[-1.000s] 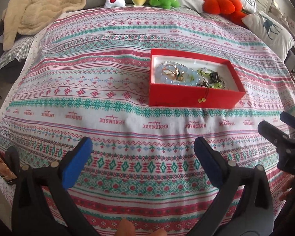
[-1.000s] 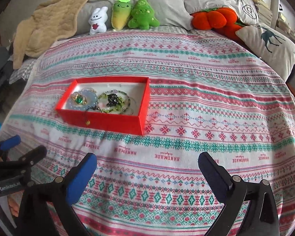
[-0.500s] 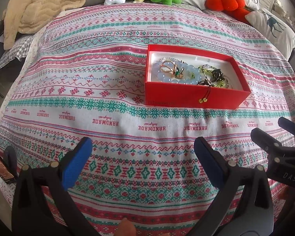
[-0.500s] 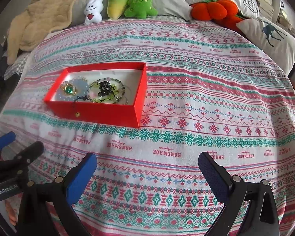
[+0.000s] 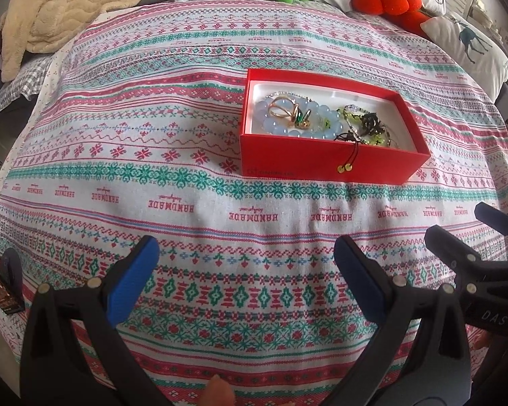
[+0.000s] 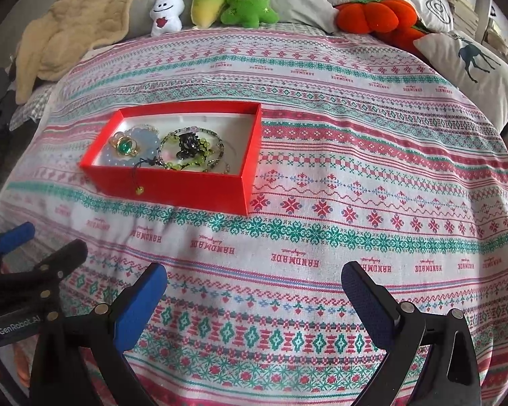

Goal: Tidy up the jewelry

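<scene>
A red open box [image 5: 288, 165] [image 6: 172, 187] sits on a patterned bedspread. It holds a pale blue bead bracelet [image 5: 277, 125] [image 6: 145, 135], gold rings with a green stone [image 5: 296, 116] [image 6: 124, 145], a green bead bracelet [image 5: 372, 135] [image 6: 186, 165] and a black piece [image 6: 188, 143]. A cord with two gold beads [image 5: 344, 168] hangs over its front wall. My left gripper [image 5: 245, 264] is open and empty, well short of the box. My right gripper [image 6: 254, 291] is open and empty, below and to the right of the box.
Plush toys [image 6: 220, 3], an orange pumpkin cushion [image 6: 372, 17], a deer pillow [image 6: 474, 64] and a beige blanket [image 5: 57, 10] line the far side of the bed. The bedspread [image 6: 355, 169] spreads wide to the right of the box.
Both grippers have moved forward toward the box, which now looks larger and nearer in both views. Both stay open and empty.
</scene>
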The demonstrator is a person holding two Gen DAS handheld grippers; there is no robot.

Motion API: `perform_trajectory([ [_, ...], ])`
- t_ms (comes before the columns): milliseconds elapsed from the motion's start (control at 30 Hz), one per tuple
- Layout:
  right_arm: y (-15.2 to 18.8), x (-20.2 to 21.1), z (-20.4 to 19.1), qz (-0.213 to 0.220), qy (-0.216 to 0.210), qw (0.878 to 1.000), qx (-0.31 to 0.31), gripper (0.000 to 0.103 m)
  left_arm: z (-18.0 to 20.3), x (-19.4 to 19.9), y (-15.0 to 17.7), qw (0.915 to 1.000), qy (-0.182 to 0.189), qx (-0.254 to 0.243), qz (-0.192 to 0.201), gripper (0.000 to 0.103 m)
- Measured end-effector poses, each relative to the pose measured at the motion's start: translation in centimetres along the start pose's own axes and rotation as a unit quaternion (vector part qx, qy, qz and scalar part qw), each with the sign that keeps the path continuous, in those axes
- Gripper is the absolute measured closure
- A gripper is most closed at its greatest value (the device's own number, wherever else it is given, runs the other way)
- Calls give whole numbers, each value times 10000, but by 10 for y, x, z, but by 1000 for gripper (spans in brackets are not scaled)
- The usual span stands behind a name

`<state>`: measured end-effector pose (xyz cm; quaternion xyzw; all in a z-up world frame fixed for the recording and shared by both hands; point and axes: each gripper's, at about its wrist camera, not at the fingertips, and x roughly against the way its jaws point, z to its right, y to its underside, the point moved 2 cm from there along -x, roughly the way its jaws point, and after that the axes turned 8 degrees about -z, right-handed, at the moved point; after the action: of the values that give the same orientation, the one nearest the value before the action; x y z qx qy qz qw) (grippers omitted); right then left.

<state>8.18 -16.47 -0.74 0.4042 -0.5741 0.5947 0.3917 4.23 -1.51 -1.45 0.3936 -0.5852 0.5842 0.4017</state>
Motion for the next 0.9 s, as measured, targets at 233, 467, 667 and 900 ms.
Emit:
perform_trajectory([
  [233, 1, 0, -2, -7, -6, 10000, 42, 0, -2, -1, 1, 9999, 62, 70, -65, 1],
  [467, 2, 0, -4, -20, 9, 10000, 47, 0, -5, -2, 2, 9999, 56, 79, -88, 1],
  [667, 2, -1, -5, -26, 7, 10000, 50, 0, -4, -3, 1, 9999, 78, 78, -126, 0],
  [900, 2, -1, -5, -32, 8, 10000, 44, 0, -4, -3, 1, 9998, 62, 94, -143, 1],
])
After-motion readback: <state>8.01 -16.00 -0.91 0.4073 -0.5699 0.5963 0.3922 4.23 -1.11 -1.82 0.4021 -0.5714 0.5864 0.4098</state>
